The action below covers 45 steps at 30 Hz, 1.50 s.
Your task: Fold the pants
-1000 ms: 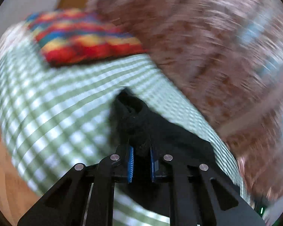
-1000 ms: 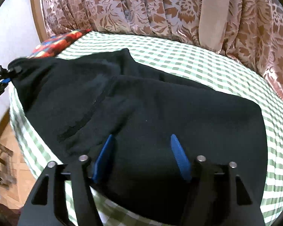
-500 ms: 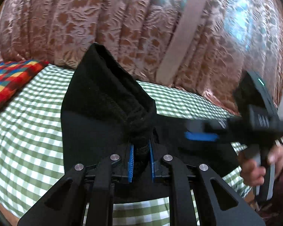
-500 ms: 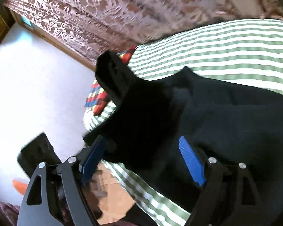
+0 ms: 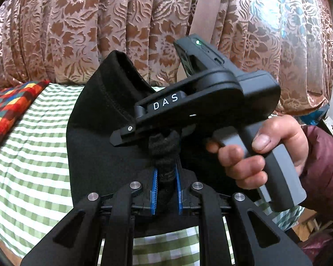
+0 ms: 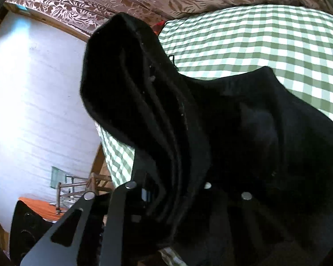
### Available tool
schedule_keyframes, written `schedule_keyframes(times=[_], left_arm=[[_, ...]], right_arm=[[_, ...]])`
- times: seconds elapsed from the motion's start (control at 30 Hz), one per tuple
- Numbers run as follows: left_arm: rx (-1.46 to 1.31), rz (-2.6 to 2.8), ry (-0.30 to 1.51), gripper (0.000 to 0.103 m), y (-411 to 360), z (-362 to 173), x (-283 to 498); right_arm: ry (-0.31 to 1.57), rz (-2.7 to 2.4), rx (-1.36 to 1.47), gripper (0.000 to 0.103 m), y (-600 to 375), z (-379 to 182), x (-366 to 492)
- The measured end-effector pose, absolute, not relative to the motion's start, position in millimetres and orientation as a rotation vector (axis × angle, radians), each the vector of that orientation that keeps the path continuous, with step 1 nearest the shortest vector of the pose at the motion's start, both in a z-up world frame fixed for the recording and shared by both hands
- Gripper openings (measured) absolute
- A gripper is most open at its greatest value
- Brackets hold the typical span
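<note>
Black pants (image 5: 95, 115) lie on a bed with a green checked cover (image 5: 33, 155), one end lifted into the air. My left gripper (image 5: 165, 190) is shut on a bunched fold of that end, blue pads pressing both sides. My right gripper (image 5: 122, 136), held by a hand (image 5: 266, 150), sits just above and across the left one, pointing left. Its jaws are closing with the pants' edge between them. In the right wrist view the pants (image 6: 244, 133) drape over the right gripper (image 6: 166, 188) and hide its pads.
A brown patterned curtain (image 5: 77, 33) hangs behind the bed. A multicoloured pillow (image 5: 8, 108) lies at the far left of the cover. Left of the bed stand a white wall (image 6: 33, 99) and a wooden rack (image 6: 77, 186) on the floor.
The left gripper swung the lifted pants end across the bed. The right gripper left the flat pants, came beside the left one and narrowed its wide jaws onto the raised fabric.
</note>
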State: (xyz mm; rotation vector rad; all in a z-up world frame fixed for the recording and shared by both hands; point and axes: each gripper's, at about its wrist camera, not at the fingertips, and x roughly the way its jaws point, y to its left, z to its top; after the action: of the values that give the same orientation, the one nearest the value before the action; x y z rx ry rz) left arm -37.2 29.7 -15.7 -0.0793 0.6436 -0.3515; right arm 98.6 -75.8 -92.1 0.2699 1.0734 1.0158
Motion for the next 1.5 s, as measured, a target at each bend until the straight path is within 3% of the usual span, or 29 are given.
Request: schedule_keyframes(times=[0.17,0.33,0.6,0.73,0.97,1.3,1.4,1.5], left_arm=[[-0.079,-0.356,0.65,0.012,30.0,-14.9,-37.2],[-0.158,-0.437,0.624,0.038,45.9,0.2,-50.7],[-0.531,-0.289,0.549,0.039,168.6,21.9,-69.5],[-0.575,-0.255,0.571,0.039,181.7,13.6,-59.3],[-0.557,-0.375,0.664,0.039,129.6,-1.9,-21.8],[-0.333,-0.645,0.891,0.039,11.5,-35.0,-3.0],[-0.278,-0.65,0.898,0.039,0.5,-35.0,-5.4],[-0.281,-0.657,0.909,0.039,0.3,-32.3,-3.3]], right_arm=[[1.066,1.022,0.3,0.015,-85.5,-92.2,96.4],[1.034,1.03,0.33,0.014,-100.1,-77.8,89.5],[0.905,1.099,0.365,0.014,-140.0,-26.5,46.2],[0.863,1.089,0.379,0.014,-173.0,-10.8,29.4],[0.855,0.966,0.404,0.014,-255.7,-21.4,24.8],[0.988,0.719,0.601,0.015,-370.5,-133.5,53.9],[0.937,0.725,0.658,0.016,-382.0,-135.5,46.8],[0.909,0.679,0.664,0.026,-394.2,-125.4,33.4]])
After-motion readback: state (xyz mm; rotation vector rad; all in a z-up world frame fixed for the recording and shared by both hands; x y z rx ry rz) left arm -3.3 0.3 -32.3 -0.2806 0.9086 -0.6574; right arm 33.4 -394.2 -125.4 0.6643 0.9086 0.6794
